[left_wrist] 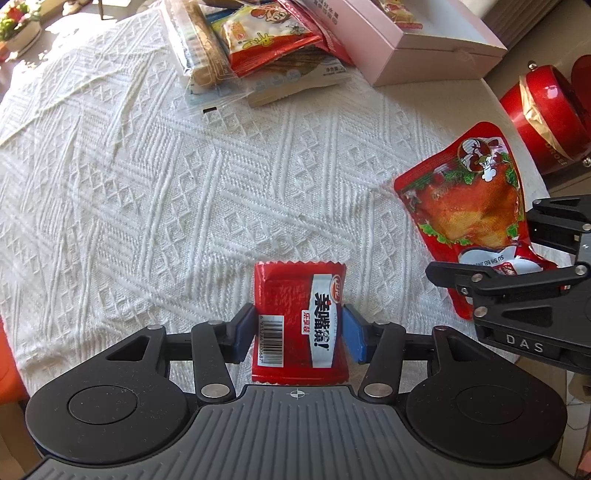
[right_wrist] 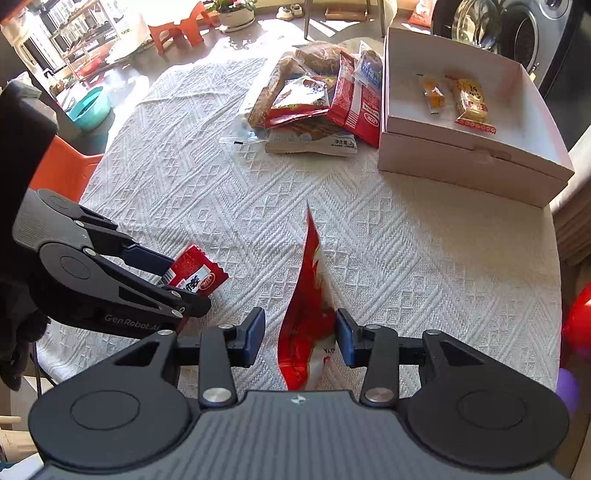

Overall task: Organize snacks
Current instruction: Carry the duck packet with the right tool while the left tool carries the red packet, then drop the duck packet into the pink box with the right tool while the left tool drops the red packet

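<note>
My left gripper (left_wrist: pixel 299 332) is shut on a small red snack packet (left_wrist: pixel 300 317) with a barcode, held above the white tablecloth; both show in the right wrist view, the gripper (right_wrist: pixel 177 291) and the packet (right_wrist: pixel 195 273), at the left. My right gripper (right_wrist: pixel 300 338) is shut on a red chicken-leg pouch (right_wrist: pixel 308 314), held edge-on; in the left wrist view the pouch (left_wrist: pixel 476 206) and the gripper (left_wrist: pixel 517 273) are at the right. A pile of snacks (right_wrist: pixel 314 107) lies at the table's far side. A white open box (right_wrist: pixel 476 155) holds two yellow snacks (right_wrist: pixel 471 103).
The table is covered by a white textured cloth (right_wrist: pixel 406 240). An orange chair (right_wrist: pixel 62 170) stands at the left edge. A red tin (left_wrist: pixel 546 110) sits beyond the table's right edge. A washing machine (right_wrist: pixel 517 29) stands behind the box.
</note>
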A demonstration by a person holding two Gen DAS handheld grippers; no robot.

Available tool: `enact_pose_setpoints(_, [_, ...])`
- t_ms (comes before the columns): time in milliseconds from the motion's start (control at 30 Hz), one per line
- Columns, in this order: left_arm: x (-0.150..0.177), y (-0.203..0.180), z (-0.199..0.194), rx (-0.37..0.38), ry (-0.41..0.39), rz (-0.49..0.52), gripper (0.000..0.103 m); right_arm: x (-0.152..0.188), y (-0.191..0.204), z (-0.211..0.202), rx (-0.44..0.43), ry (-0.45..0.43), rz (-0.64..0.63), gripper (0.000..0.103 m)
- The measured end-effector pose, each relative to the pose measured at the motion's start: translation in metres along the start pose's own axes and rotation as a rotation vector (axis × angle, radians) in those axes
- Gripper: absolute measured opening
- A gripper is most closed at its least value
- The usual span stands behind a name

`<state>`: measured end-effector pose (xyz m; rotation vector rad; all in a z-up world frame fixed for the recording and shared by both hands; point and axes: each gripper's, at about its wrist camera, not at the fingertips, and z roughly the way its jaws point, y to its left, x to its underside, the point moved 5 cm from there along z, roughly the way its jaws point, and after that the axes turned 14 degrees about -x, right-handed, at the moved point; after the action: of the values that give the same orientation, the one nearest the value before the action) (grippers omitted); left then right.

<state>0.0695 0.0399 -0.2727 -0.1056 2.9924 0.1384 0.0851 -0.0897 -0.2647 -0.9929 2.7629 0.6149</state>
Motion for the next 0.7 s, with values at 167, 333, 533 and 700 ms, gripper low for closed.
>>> enact_pose_setpoints(167, [0.004, 0.0, -0.013, 0.046, -0.015, 0.003, 0.054, 0.001, -0.015, 0.002, 0.019, 0.004, 0.081, 0.024])
enact_pose_setpoints(333, [-0.022, -0.004, -0.073, 0.185, -0.099, -0.054, 0.054, 0.006, -0.021, -0.048, 0.012, -0.072, 0.124, 0.023])
enact_pose_setpoints(533, [-0.137, -0.021, -0.152, 0.268, -0.397, -0.089, 0.062, 0.01, -0.045, -0.095, 0.008, -0.155, 0.223, 0.023])
enact_pose_setpoints(700, [-0.218, -0.042, -0.118, 0.29, -0.425, -0.124, 0.064, 0.002, -0.06, -0.112, 0.035, -0.215, 0.257, 0.023])
